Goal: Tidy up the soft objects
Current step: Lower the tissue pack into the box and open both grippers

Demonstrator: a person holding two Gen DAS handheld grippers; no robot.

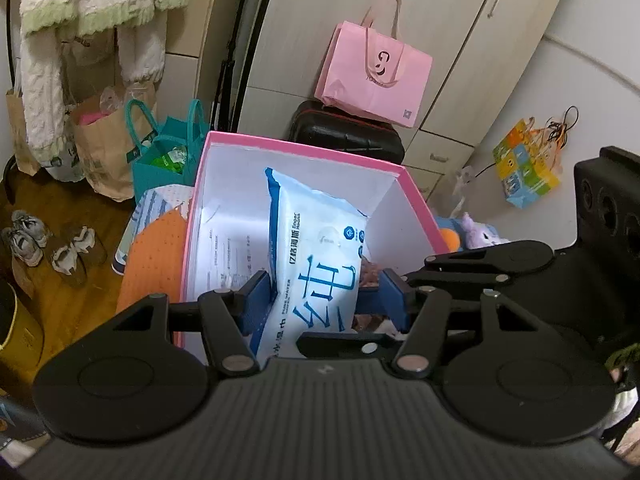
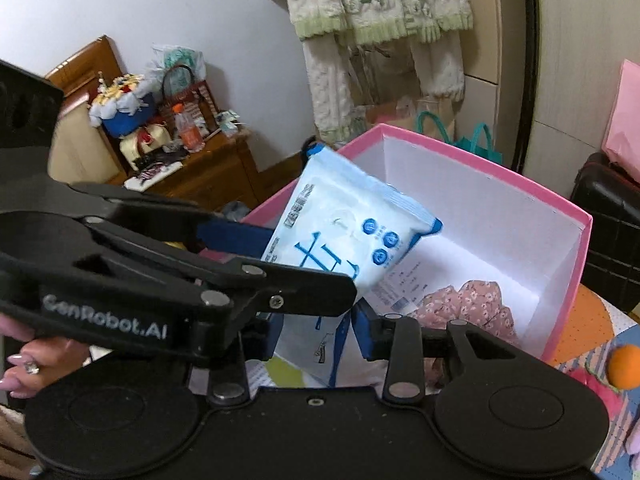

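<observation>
A white and blue pack of wet wipes (image 1: 316, 248) is held over an open pink box (image 1: 296, 146) with white inside walls. My left gripper (image 1: 320, 294) is shut on the near end of the pack. My right gripper (image 2: 316, 340) is also shut on the pack's (image 2: 344, 224) lower end; the left gripper's black arm (image 2: 168, 276) crosses in front of it. A pink floral cloth (image 2: 468, 308) lies in the box (image 2: 480, 160). A purple plush toy (image 1: 480, 232) and an orange ball (image 1: 450, 238) lie right of the box.
An orange mat (image 1: 156, 256) lies left of the box. A teal bag (image 1: 168, 152), paper bags and shoes (image 1: 48, 244) are on the floor at left. A pink paper bag (image 1: 372, 76) sits on a black case (image 1: 348, 132) behind. A cluttered wooden nightstand (image 2: 208, 168) stands far left.
</observation>
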